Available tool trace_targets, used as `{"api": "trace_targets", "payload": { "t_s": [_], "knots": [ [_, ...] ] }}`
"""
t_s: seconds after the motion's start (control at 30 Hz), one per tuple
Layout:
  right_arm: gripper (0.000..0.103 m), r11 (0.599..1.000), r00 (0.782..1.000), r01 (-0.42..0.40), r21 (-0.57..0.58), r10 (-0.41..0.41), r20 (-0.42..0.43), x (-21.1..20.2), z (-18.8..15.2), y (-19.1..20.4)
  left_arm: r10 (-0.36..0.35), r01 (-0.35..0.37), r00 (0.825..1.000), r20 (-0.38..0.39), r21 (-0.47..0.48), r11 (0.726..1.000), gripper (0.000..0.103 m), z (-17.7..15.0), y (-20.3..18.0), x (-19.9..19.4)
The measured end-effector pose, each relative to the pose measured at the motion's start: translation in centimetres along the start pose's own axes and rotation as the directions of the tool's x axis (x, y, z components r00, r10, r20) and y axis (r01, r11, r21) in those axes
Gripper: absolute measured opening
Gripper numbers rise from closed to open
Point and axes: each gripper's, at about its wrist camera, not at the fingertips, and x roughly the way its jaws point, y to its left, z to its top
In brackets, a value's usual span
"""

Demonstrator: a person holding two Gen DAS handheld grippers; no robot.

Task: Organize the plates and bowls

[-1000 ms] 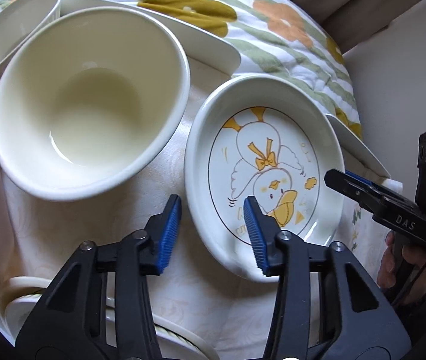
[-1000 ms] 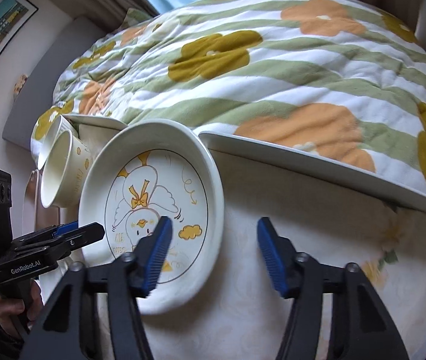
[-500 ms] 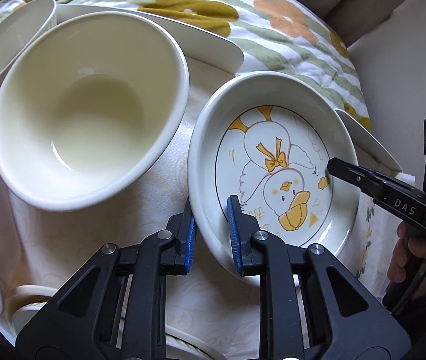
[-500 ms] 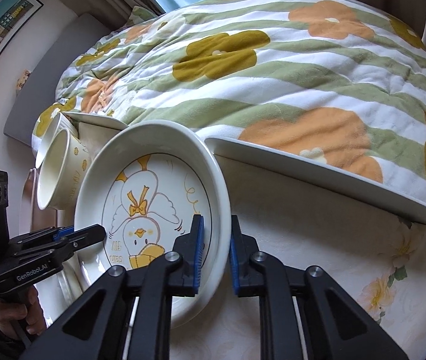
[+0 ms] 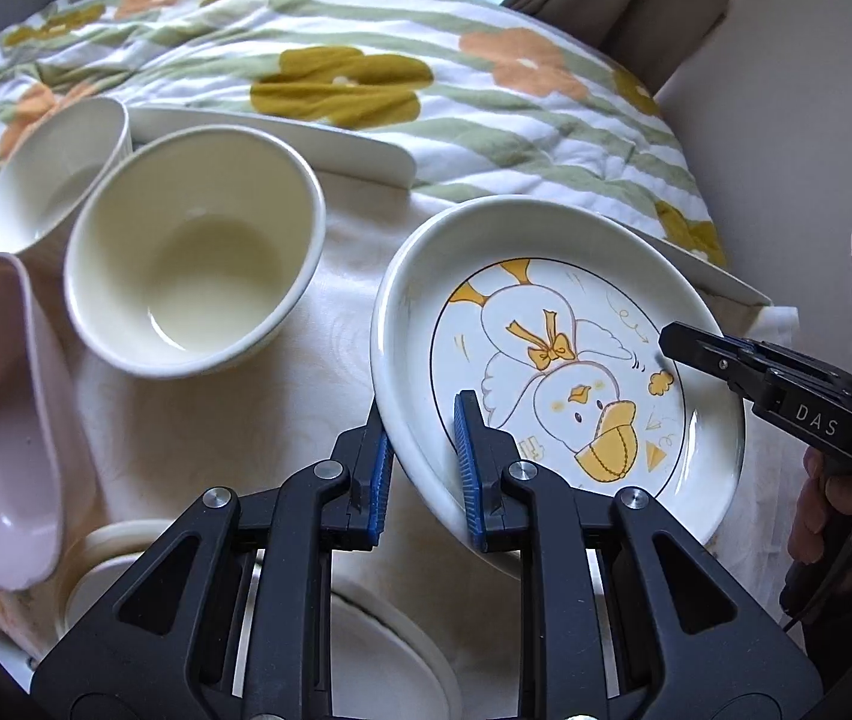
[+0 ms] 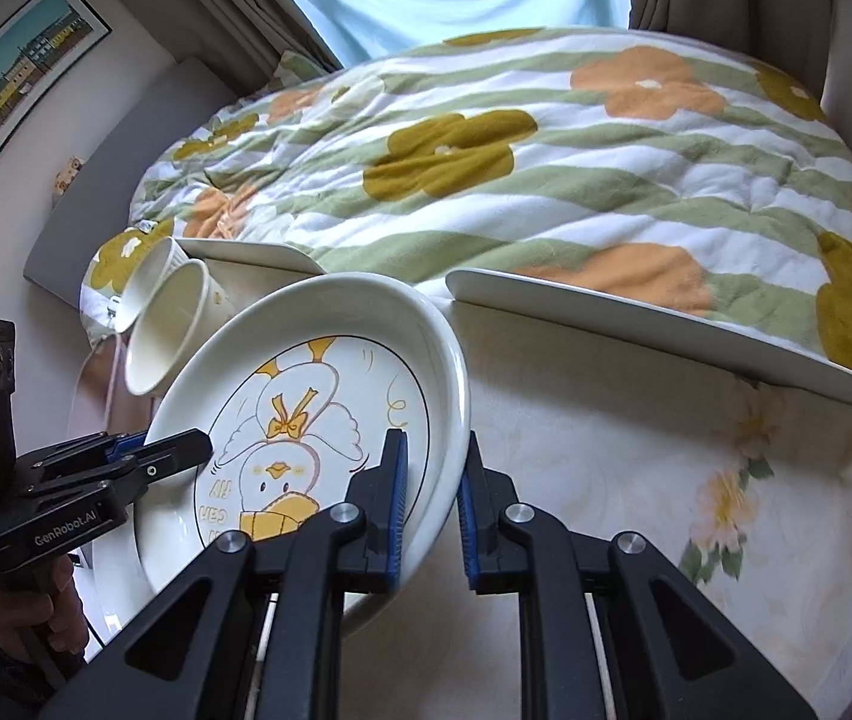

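Observation:
The duck plate [image 5: 552, 360], white with a yellow cartoon duck, hangs tilted just above the cream tablecloth. My left gripper [image 5: 420, 420] is shut on its left rim, blue pads on either side of the edge. My right gripper [image 6: 432, 444] is shut on the opposite rim of the duck plate [image 6: 318, 414]. Each view shows the other gripper clamped at the far edge: the right gripper [image 5: 675, 341] and the left gripper [image 6: 186, 450]. A cream bowl [image 5: 195, 252] and a second bowl [image 5: 60, 180] stand left of the plate.
A pink dish [image 5: 0, 420] lies at the far left, and white plates [image 5: 390, 654] sit under my left gripper. Two long white trays [image 6: 666, 330] [image 5: 282, 141] line the table's back edge against a flowered quilt [image 6: 486, 150]. A person's hand [image 6: 24, 618] grips the left handle.
Both grippers closed onto opposite rims of the duck plate, then rose with it; the plate now tilts off the cloth and more of the table shows.

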Motion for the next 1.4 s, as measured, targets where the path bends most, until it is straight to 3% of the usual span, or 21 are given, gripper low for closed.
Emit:
{"api": "trace_targets", "payload": {
  "t_s": [0.3, 0.6, 0.87, 1.03, 1.4],
  "knots": [
    [0.014, 0.998, 0.994, -0.009, -0.064, 0.016, 0.111, -6.5, -3.8, 4.8, 0.006, -0.013, 0.992, 0.126, 0.051, 0.999, 0.017, -4.3, -0.3, -8.6],
    [0.014, 0.994, 0.993, -0.044, -0.103, 0.055, 0.106, -7.7, -9.4, 10.5, 0.053, -0.057, 0.993, 0.109, 0.036, 0.998, 0.017, -10.2, 3.3, -13.9],
    [0.014, 0.998, 0.995, -0.002, -0.059, 0.008, 0.095, -5.4, -13.5, 13.7, 0.005, -0.007, 0.999, 0.032, 0.067, 0.998, 0.017, -13.5, 7.8, -13.1],
    [0.014, 0.999, 0.996, 0.037, -0.018, -0.036, 0.086, -3.2, -14.6, 14.9, -0.035, 0.038, 0.999, -0.040, 0.081, 0.996, 0.017, -14.0, 10.6, -10.9],
    [0.014, 0.994, 0.991, 0.099, 0.040, -0.102, 0.084, -0.6, -16.3, 16.2, -0.059, 0.070, 0.994, -0.093, 0.122, 0.990, 0.018, -14.1, 13.4, -7.9]
  ]
}}
